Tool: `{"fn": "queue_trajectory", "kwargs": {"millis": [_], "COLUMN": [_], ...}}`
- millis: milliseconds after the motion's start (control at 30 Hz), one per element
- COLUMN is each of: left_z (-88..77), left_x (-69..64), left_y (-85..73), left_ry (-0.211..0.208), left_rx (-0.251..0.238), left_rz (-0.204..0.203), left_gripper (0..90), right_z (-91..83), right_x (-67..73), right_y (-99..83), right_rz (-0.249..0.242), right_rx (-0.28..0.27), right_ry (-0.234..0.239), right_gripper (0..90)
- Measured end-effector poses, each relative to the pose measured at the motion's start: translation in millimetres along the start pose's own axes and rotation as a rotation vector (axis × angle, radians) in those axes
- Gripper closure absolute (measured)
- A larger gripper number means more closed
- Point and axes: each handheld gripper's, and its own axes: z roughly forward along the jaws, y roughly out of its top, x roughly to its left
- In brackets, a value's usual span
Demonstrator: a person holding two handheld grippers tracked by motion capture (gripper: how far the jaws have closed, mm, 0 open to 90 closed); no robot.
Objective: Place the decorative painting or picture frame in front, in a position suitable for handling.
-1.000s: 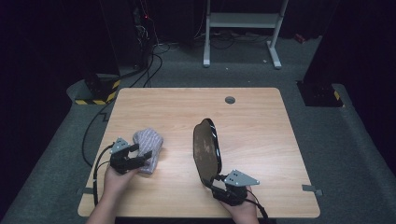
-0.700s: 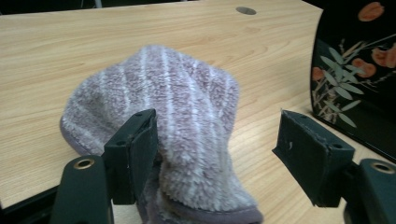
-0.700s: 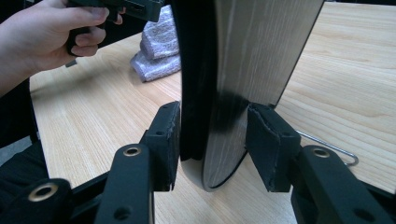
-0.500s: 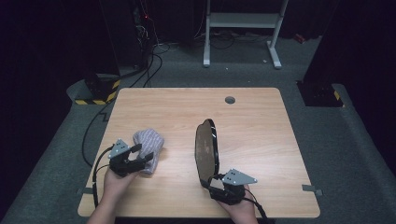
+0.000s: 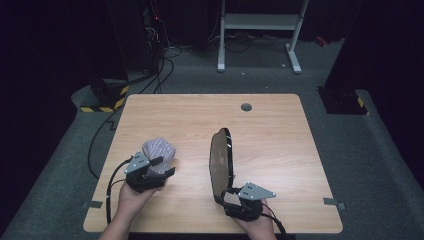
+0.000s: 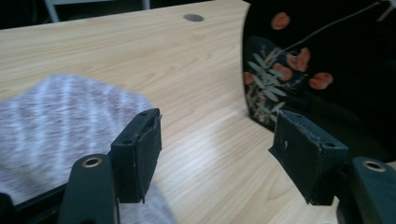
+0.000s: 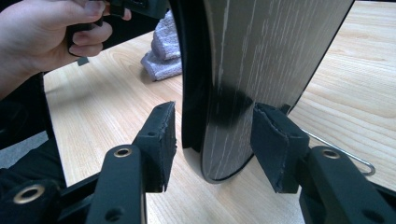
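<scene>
The right tool (image 5: 231, 196) has just been opening: its pads now stand off the upright tray (image 5: 220, 160), which stands on edge on the bench (image 5: 270, 125) between them. The left tool (image 5: 161, 167), jaws wide and empty, has lifted beside the grey cloth (image 5: 158, 150), so wiping the tray looks paused.

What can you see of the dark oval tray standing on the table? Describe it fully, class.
The tray stands on its edge on the wooden table, near the front edge. It is an oval with a raised black rim. One face looks like wood grain; the other, glossy black, bears painted leaves and orange blossoms. The right gripper straddles its lower end, its jaws having just been opening, with a gap at each pad. A thin metal wire lies on the table behind it.
</scene>
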Motion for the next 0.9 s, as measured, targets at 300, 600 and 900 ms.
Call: {"fn": "queue_trajectory", "kwargs": {"millis": [300, 600, 900], "left_z": [27.4, 42.7, 44.3], "left_x": [-18.7, -23.8, -22.8], "left_y": [4.5, 6.4, 3.2], "left_ry": [-0.065, -0.081, -0.077], "left_rx": [0.039, 0.059, 0.089], "left_rz": [0.044, 0.048, 0.055], "left_gripper": [33.0, 32.9, 32.5], "right_z": [-13.7, -31.6, -34.7], "right_x": [3.4, 3.1, -5.3], "right_y": [-4.8, -11.2, -12.3], "right_rz": [-0.013, -0.014, 0.006], "right_rx": [-0.007, -0.018, -0.022], "right_ry": [-0.028, -0.064, -0.107], "right_gripper": [50.3, 54.7, 57.5]}}
